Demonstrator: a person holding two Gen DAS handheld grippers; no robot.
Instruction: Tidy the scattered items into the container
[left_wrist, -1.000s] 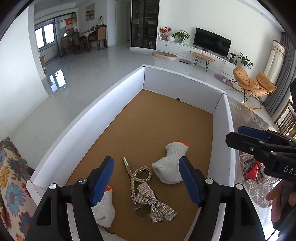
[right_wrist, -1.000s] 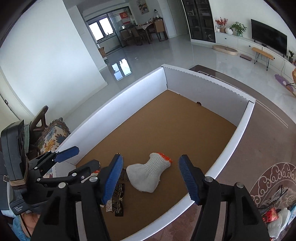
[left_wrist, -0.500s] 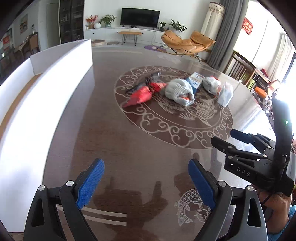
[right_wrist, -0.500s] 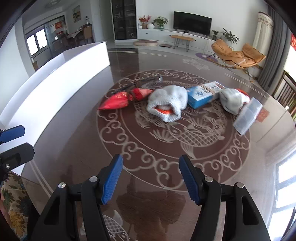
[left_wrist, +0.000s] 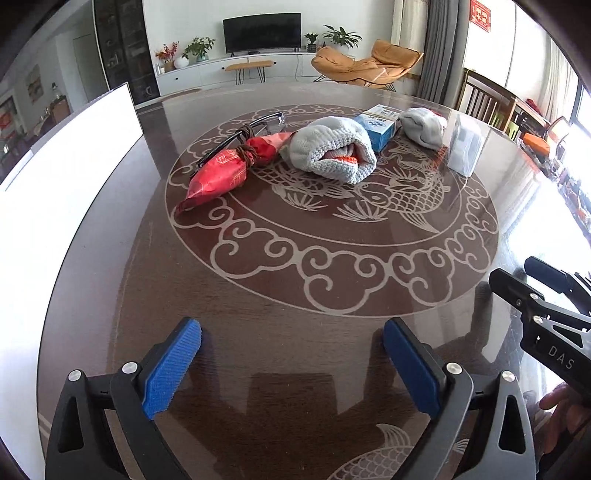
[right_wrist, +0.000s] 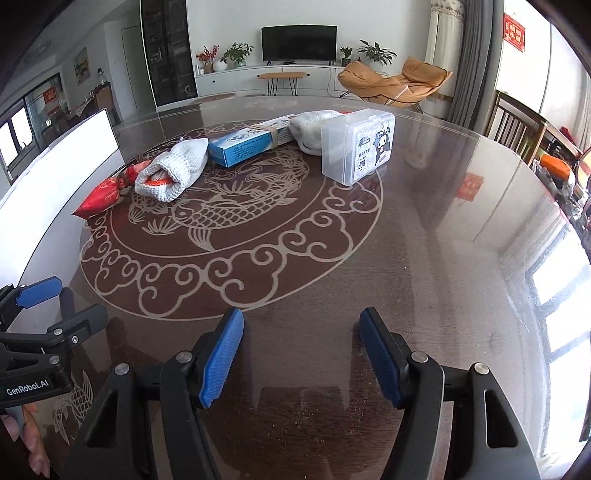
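Note:
Scattered items lie at the far side of the round table: a red pouch (left_wrist: 218, 173), glasses (left_wrist: 258, 123), a white knit glove (left_wrist: 332, 147), a blue box (left_wrist: 380, 127), a second glove (left_wrist: 424, 127) and a clear plastic case (left_wrist: 463, 144). The white container's wall (left_wrist: 62, 177) stands at the left. My left gripper (left_wrist: 291, 365) is open and empty over bare table, well short of the items. My right gripper (right_wrist: 301, 354) is open and empty too; its view shows the glove (right_wrist: 173, 170), the blue box (right_wrist: 243, 142) and the case (right_wrist: 356, 146).
The dark glossy table (left_wrist: 295, 288) carries an inlaid fish pattern. The right gripper shows at the right edge of the left wrist view (left_wrist: 546, 310). Wooden chairs (right_wrist: 517, 125) stand beyond the table's far right rim.
Both grippers have swung away from above the container, where gloves and a bow lie, to the right over the table. They now face the scattered items. Both stayed open.

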